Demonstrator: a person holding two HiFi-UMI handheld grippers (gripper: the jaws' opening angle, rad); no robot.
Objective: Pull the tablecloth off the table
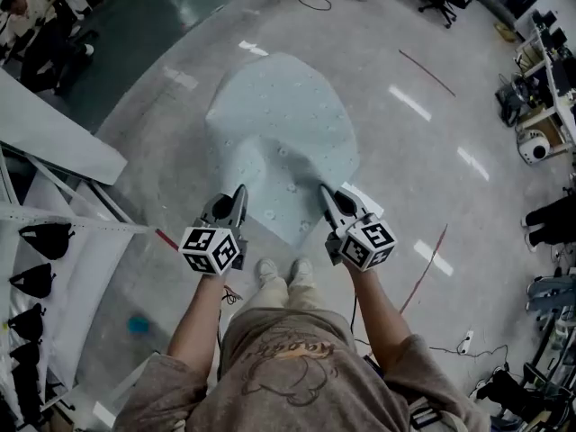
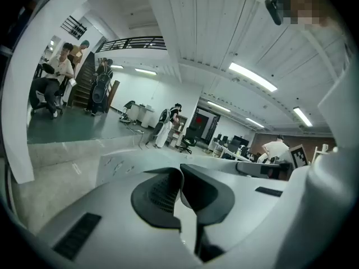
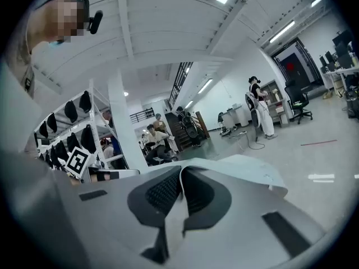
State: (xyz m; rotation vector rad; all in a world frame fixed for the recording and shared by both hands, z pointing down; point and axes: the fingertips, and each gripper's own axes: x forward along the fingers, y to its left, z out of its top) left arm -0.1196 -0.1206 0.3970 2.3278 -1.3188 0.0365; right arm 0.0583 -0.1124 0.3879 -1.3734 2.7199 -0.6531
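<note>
Head view, left to right: there's a white rack point(image 1: 63, 232) with dark bits hanging on it. Next comes our left gripper point(image 1: 238, 193), then the pale tablecloth point(image 1: 283, 124), then our right gripper point(image 1: 326, 193).

Both grippers are clamped on the near edge of the tablecloth, one corner each. The left gripper view shows a thin fold of white cloth pinched between the closed jaws, and the right gripper view shows the same thing.

The rest of the tablecloth runs straight away from the fingertips, out in front of our shoes point(image 1: 286, 272). Its long axis points directly away from us, and the far end looks draped down onto the grey floor point(image 1: 432, 151). We can't spot any table in these shots, so it looks like the cloth is already off it.

Neither hand is closer, as they sit level on either side of the cloth's centre line. So we reckon any further pull wants to be straight back towards us, both hands together, or it'll skew.
</note>
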